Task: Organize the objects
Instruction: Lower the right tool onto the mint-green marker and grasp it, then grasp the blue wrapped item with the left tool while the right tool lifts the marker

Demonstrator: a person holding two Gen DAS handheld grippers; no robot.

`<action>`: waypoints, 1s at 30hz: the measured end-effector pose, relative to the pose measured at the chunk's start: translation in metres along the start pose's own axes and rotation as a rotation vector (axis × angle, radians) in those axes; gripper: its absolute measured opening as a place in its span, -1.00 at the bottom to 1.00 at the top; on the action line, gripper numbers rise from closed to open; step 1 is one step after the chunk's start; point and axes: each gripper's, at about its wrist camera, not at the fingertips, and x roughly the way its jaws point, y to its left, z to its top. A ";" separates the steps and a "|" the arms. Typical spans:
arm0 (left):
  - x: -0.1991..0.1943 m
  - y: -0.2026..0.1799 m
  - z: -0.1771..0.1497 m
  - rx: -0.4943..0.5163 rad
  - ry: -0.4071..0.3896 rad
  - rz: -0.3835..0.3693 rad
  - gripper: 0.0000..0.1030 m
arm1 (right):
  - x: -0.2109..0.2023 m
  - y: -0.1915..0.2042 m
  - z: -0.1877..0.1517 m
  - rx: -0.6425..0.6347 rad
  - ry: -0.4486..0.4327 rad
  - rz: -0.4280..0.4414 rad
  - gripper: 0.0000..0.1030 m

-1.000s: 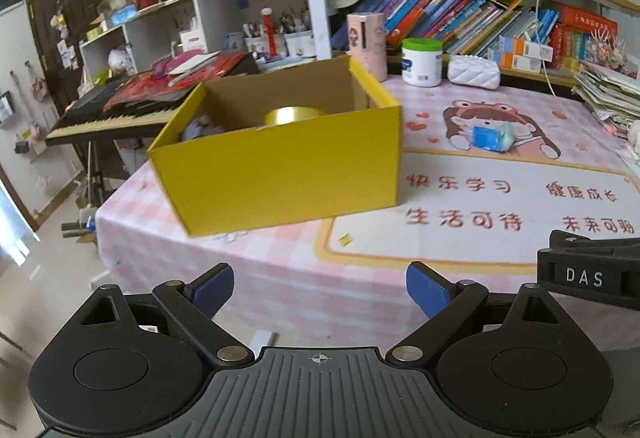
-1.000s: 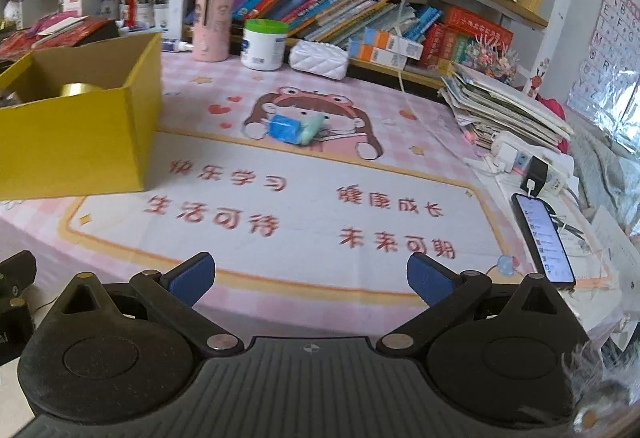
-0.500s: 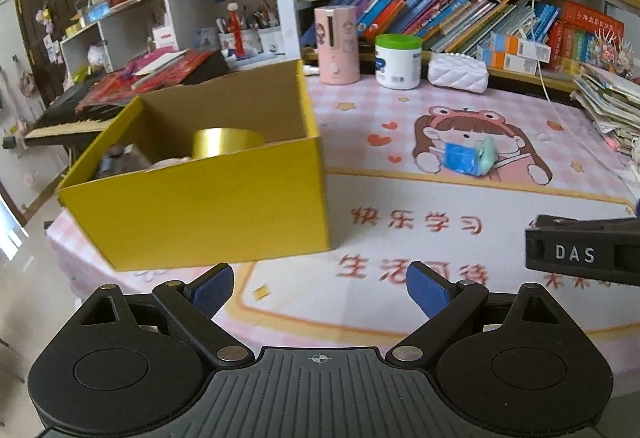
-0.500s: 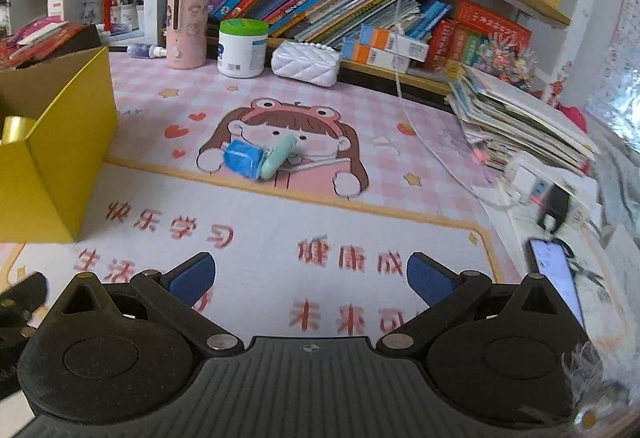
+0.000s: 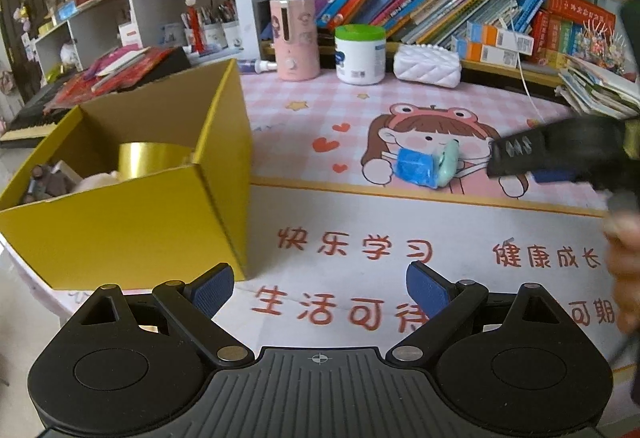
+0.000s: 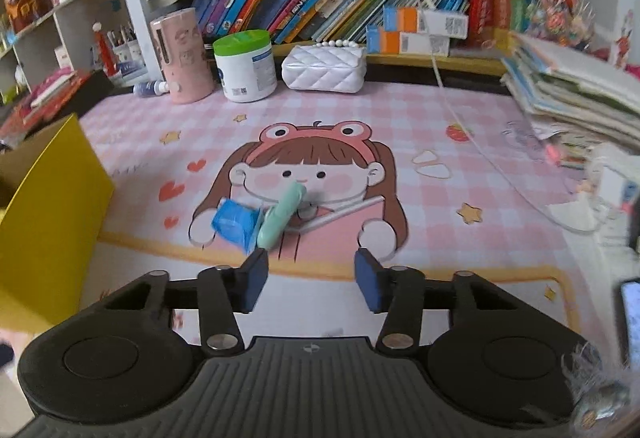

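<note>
A blue packet (image 6: 235, 224) and a mint-green oblong item (image 6: 282, 214) lie touching on the pink cartoon mat (image 6: 400, 126). My right gripper (image 6: 312, 284) is open and empty, its fingertips just short of them. In the left wrist view the same packet (image 5: 414, 168) and green item (image 5: 447, 164) lie mid-mat, with the right gripper (image 5: 532, 158) beside them. My left gripper (image 5: 318, 288) is open and empty near the mat's front. The yellow box (image 5: 132, 222) at the left holds a gold tape roll (image 5: 154, 158) and other small things.
A pink cylinder (image 6: 182, 56), a green-lidded white jar (image 6: 245, 66) and a white quilted purse (image 6: 324, 68) stand at the back by the bookshelf. A paper stack (image 6: 572, 90) and a phone (image 6: 631, 314) are at the right.
Both grippers have moved forward over the mat. The right gripper has come close to the blue packet and green item, and its fingers have narrowed. The box has shifted left in the left view.
</note>
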 end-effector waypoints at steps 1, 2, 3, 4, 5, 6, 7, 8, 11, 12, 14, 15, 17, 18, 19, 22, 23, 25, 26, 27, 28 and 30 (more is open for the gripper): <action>0.002 -0.002 0.001 0.001 0.005 0.000 0.84 | 0.008 -0.003 0.005 0.015 0.005 0.013 -0.20; 0.003 -0.005 0.001 0.004 0.010 0.000 0.84 | 0.015 -0.006 0.010 0.028 0.009 0.024 -0.25; 0.005 -0.007 0.001 0.006 0.013 0.000 0.84 | 0.022 -0.008 0.014 0.039 0.013 0.035 -0.29; 0.006 -0.009 0.002 0.010 0.015 0.001 0.84 | 0.030 -0.010 0.018 0.048 0.015 0.044 -0.31; 0.006 -0.012 0.002 0.015 0.019 0.004 0.84 | 0.037 -0.011 0.022 0.053 0.015 0.051 -0.35; 0.007 -0.014 0.002 0.020 0.022 0.007 0.84 | 0.042 -0.012 0.025 0.056 0.015 0.057 -0.37; 0.008 -0.016 0.002 0.025 0.025 0.011 0.84 | 0.049 -0.012 0.028 0.062 0.017 0.067 -0.38; 0.008 -0.017 0.002 0.029 0.027 0.016 0.84 | 0.056 -0.013 0.031 0.068 0.021 0.076 -0.39; 0.008 -0.019 0.003 0.035 0.030 0.025 0.84 | 0.073 -0.013 0.035 0.086 0.038 0.098 -0.39; 0.008 -0.020 0.003 0.038 0.030 0.029 0.84 | 0.079 -0.012 0.037 0.091 0.047 0.109 -0.39; 0.009 -0.022 0.004 0.045 0.032 0.033 0.84 | 0.090 -0.010 0.039 0.082 0.074 0.119 -0.39; 0.009 -0.023 0.005 0.049 0.033 0.035 0.84 | 0.095 -0.009 0.039 0.075 0.084 0.120 -0.39; 0.010 -0.024 0.007 0.054 0.032 0.035 0.84 | 0.100 -0.006 0.039 0.060 0.095 0.123 -0.41; 0.011 -0.025 0.007 0.056 0.030 0.033 0.84 | 0.103 -0.004 0.039 0.050 0.107 0.121 -0.45; 0.011 -0.026 0.008 0.056 0.028 0.029 0.84 | 0.106 -0.003 0.038 0.037 0.123 0.127 -0.48; 0.015 -0.027 0.012 0.046 0.022 0.017 0.83 | 0.105 0.005 0.033 -0.064 0.112 0.122 -0.65; 0.017 -0.028 0.014 0.040 0.019 0.016 0.83 | 0.104 0.005 0.032 -0.081 0.113 0.126 -0.65; 0.022 -0.031 0.018 0.029 0.017 0.009 0.83 | 0.099 -0.003 0.031 -0.064 0.109 0.125 -0.65; 0.025 -0.031 0.020 0.023 0.017 0.003 0.83 | 0.095 -0.008 0.032 -0.058 0.099 0.119 -0.65; 0.028 -0.033 0.022 0.016 0.018 -0.006 0.83 | 0.090 -0.013 0.032 -0.057 0.086 0.113 -0.65; 0.031 -0.036 0.024 0.013 0.019 -0.012 0.82 | 0.084 -0.018 0.033 -0.055 0.070 0.109 -0.65; 0.038 -0.043 0.028 0.017 0.022 -0.031 0.82 | 0.071 -0.031 0.035 -0.051 0.042 0.099 -0.65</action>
